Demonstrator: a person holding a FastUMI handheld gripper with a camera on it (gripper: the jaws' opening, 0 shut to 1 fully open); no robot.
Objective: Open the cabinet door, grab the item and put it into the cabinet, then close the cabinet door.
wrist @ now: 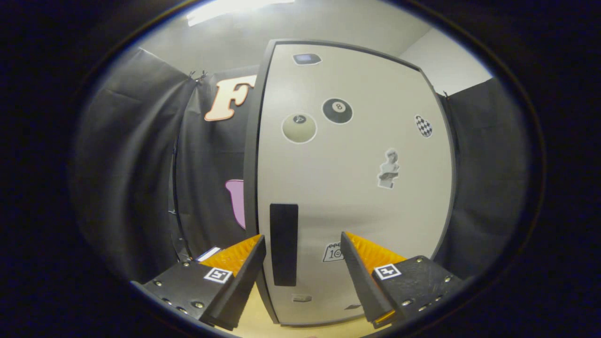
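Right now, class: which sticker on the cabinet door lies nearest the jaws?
The small sticker low on the cabinet door, between the open gripper jaws; the ball stickers sit far higher.

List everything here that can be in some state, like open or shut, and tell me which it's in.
cabinet door: shut, sitting flush in its dark frame.
door handle: a dark upright bar by the door's left edge, untouched, showing in the gap between the fingers.
gripper: open, fingers spread apart just short of the door, holding nothing.
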